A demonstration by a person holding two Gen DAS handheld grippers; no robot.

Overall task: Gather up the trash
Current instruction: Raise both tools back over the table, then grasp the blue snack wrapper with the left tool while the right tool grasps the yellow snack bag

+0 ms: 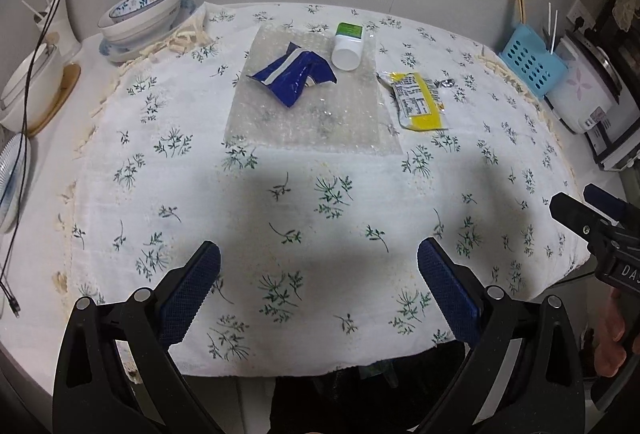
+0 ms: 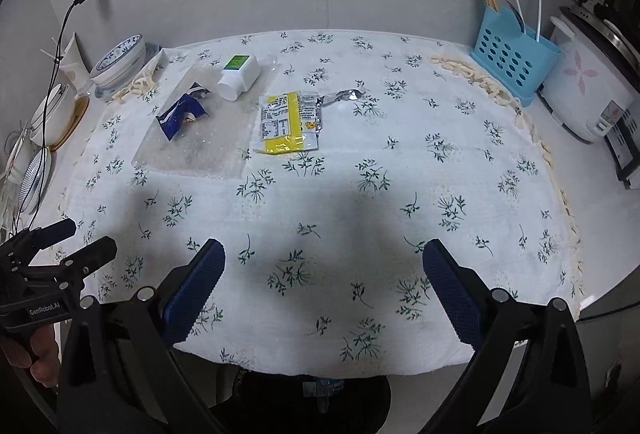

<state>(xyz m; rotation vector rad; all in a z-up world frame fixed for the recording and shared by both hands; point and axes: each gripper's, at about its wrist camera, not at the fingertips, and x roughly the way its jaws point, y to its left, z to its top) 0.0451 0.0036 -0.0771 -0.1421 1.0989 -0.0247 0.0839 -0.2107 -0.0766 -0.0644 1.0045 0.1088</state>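
Flowery cloth (image 1: 320, 193) lay loose. Both tongs, left gripper (image 1: 319, 276) and right gripper (image 2: 323, 280), spread wide, empty. Blue wrapper (image 1: 294, 75) looked slippery; white bottle (image 1: 347, 47) might roll if bumped.

The right gripper (image 2: 323, 266) hangs wide open over the floral cloth on the tabletop (image 2: 400, 137). Far across lie a yellow wrapper (image 2: 289, 121), a blue wrapper (image 2: 182, 115) on bubble wrap (image 2: 196, 149), and a tipped white bottle (image 2: 238, 77).
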